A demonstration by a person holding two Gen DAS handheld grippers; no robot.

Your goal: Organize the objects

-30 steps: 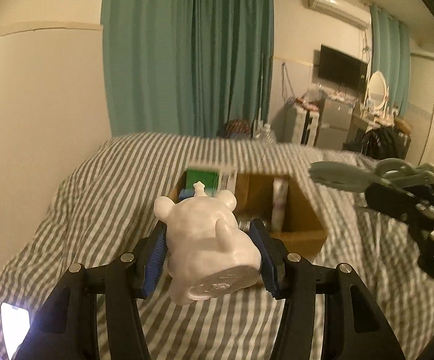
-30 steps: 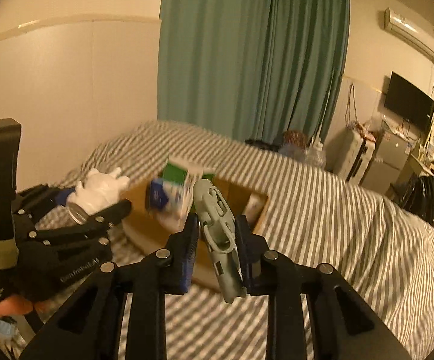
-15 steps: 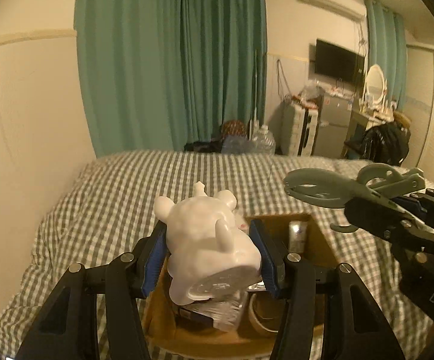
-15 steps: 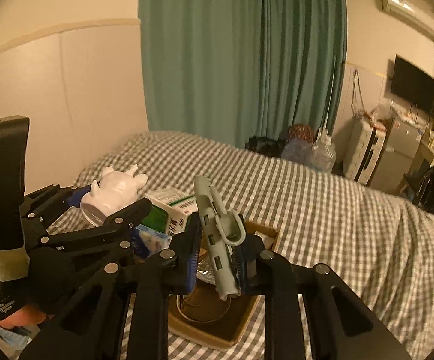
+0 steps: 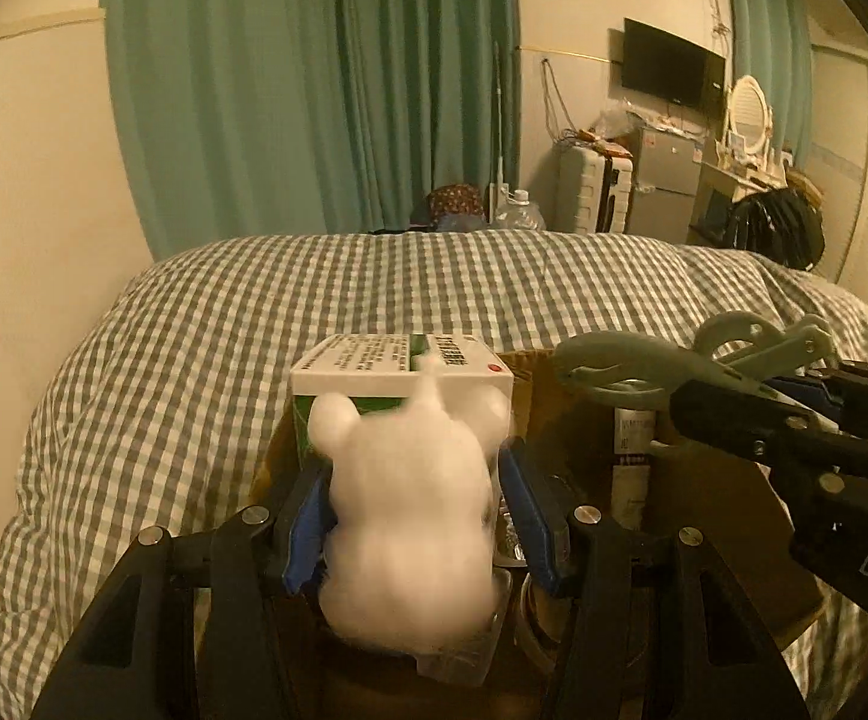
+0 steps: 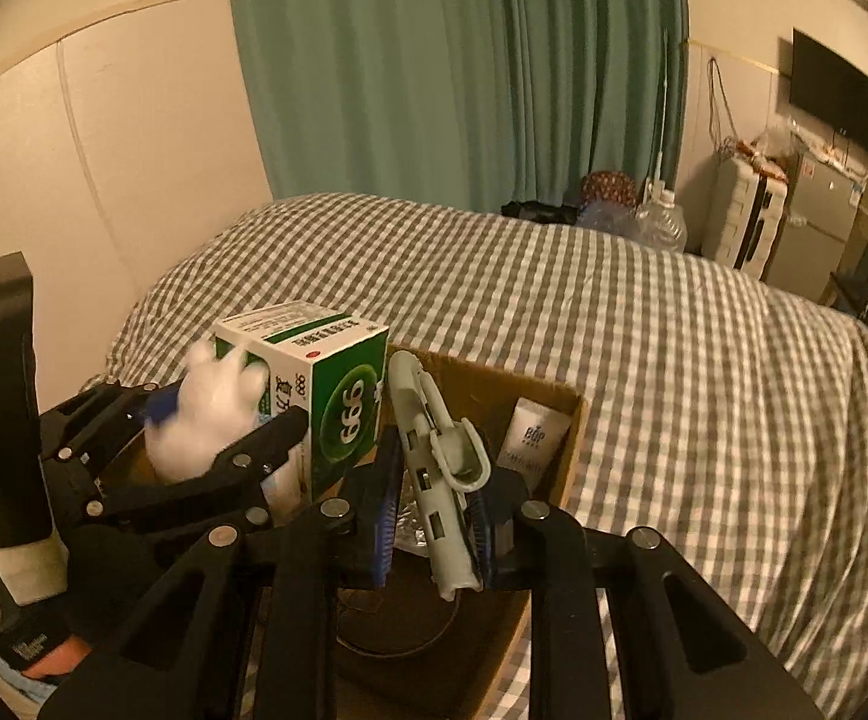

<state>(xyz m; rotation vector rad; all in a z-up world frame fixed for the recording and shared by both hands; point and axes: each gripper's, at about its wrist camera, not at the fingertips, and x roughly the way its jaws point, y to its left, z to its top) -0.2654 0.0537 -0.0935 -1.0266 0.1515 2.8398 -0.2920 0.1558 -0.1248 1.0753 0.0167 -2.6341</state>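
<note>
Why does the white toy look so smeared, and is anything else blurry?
Left wrist view: the white toy is motion-blurred and blown out, while the checked bedspread stays sharp. Right wrist view: it is smeared too; the green box and grey clip read crisp. Both show warm dim light and fisheye bending.

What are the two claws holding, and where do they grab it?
The left claw squeezes a white toy by its sides. The right claw pinches a grey clip around its middle.
</note>
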